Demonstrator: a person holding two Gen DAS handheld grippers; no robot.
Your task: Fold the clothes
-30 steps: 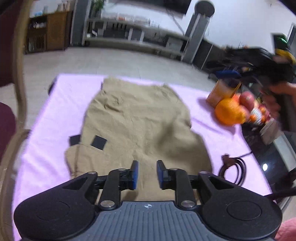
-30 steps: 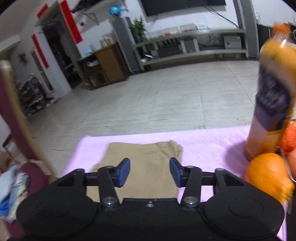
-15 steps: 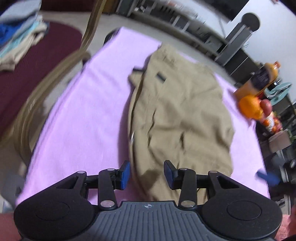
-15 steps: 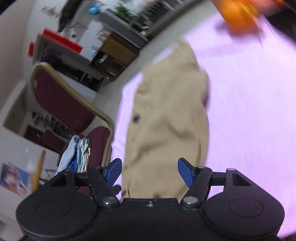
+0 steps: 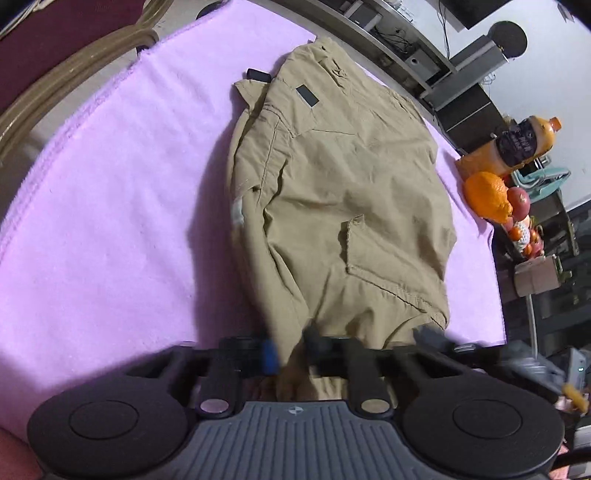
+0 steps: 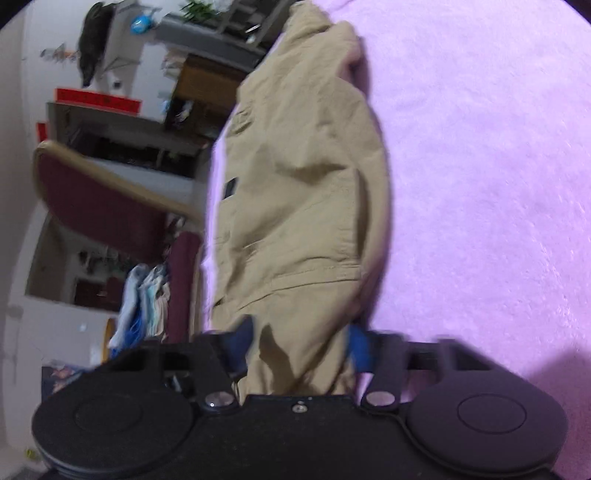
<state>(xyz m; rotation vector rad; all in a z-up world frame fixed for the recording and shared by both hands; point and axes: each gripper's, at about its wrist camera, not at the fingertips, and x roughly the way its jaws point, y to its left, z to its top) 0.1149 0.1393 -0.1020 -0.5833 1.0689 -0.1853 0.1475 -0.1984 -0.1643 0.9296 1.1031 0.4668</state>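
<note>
A pair of tan trousers (image 5: 343,206) lies lengthwise down the middle of a table covered with a pink cloth (image 5: 110,206), its near end hanging at the table's near edge. The left tongs (image 5: 290,352) are pinched tight on a bunch of fabric at that near end, while the right tongs (image 6: 301,341) are closing on a thicker fold of the same trousers, with cloth between the blue pads. An orange (image 5: 487,197) and a juice bottle (image 5: 517,146) stand at the table's far right corner.

maroon chair (image 6: 99,206), white walls (image 6: 22,110), grey shelving (image 5: 391,18) behind.
</note>
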